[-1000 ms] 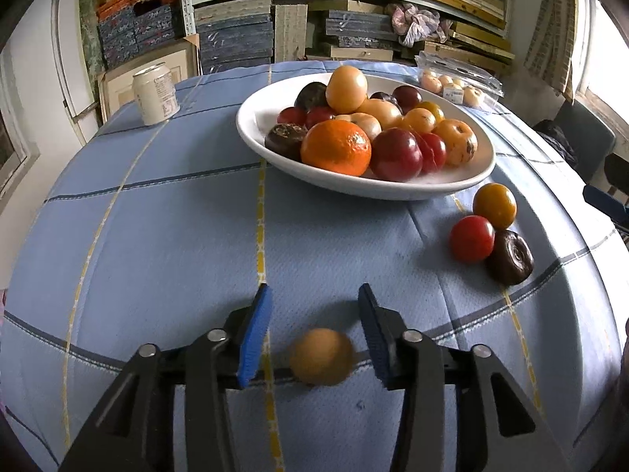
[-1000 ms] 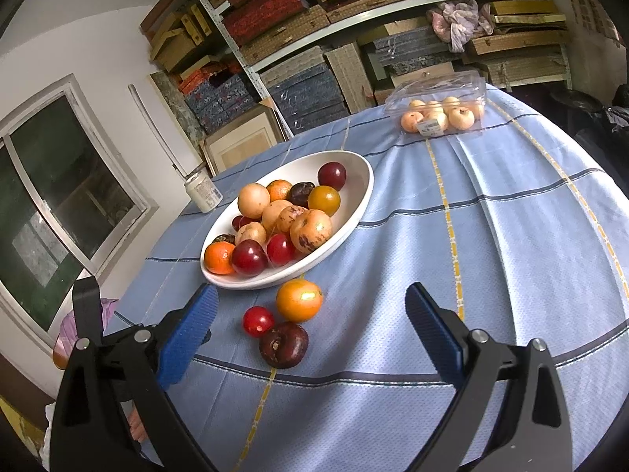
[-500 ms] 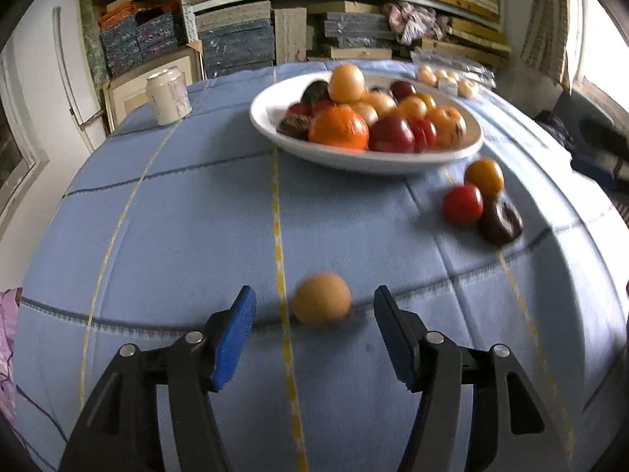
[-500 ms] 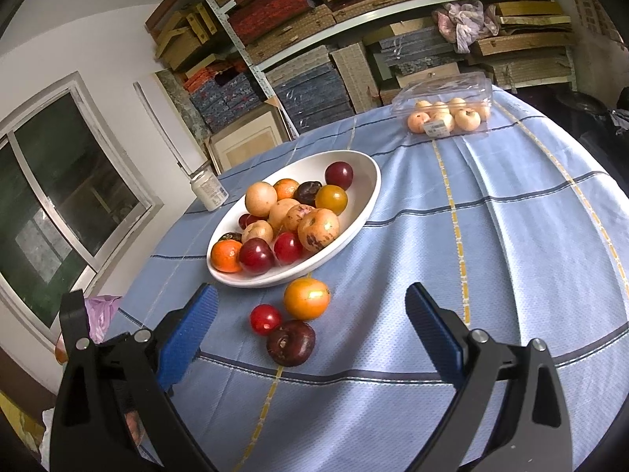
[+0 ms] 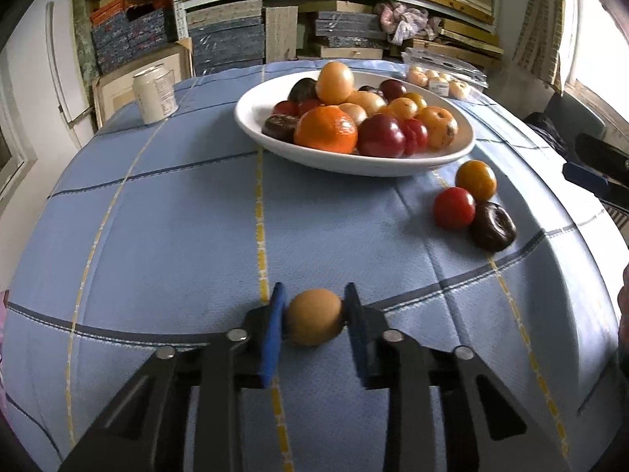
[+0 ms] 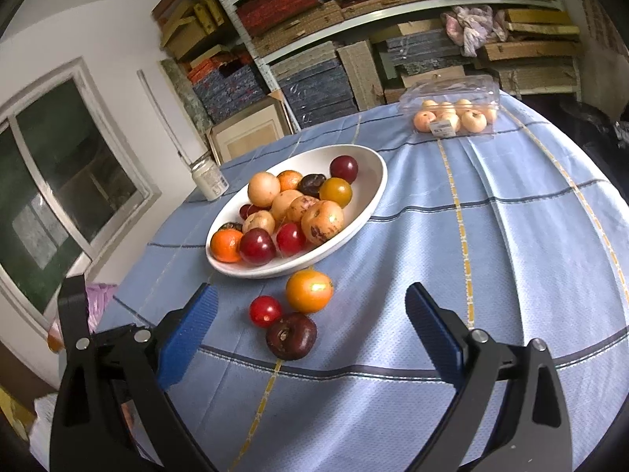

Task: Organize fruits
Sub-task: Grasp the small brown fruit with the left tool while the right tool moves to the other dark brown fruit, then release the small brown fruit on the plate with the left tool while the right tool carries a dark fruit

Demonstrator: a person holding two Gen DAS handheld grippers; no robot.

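Two sets of tongs are at work over a round surface (image 5: 165, 236) covered in a blue checked cloth. Your left tongs (image 5: 313, 320) have just been closing, and their blue pads now press on both sides of a small tan-brown round fruit (image 5: 313, 318) that sits on the cloth close in front of you. Straight ahead of that grip, well apart across open cloth, stands a white oval bowl (image 5: 271, 133) heaped with fruit: oranges, dark red plums, pale yellow fruit. The bowl's long axis runs roughly left to right in your left view, so its near rim faces the held fruit; I judge the coming move to be a lift and a carry forward over that rim.

Your right tongs (image 6: 310, 330) hang wide apart, holding nothing. Between and just beyond their pads lie three loose fruits touching one another: an orange-yellow fruit (image 6: 309, 290) nearest the bowl, a small red tomato (image 6: 265, 310), and a dark purple plum (image 6: 291, 335) nearest you. The right hand is the nearer one to these. A pale drinks can (image 5: 154, 92) and a clear plastic punnet of pale fruit (image 6: 452, 116) stand at the far edge.
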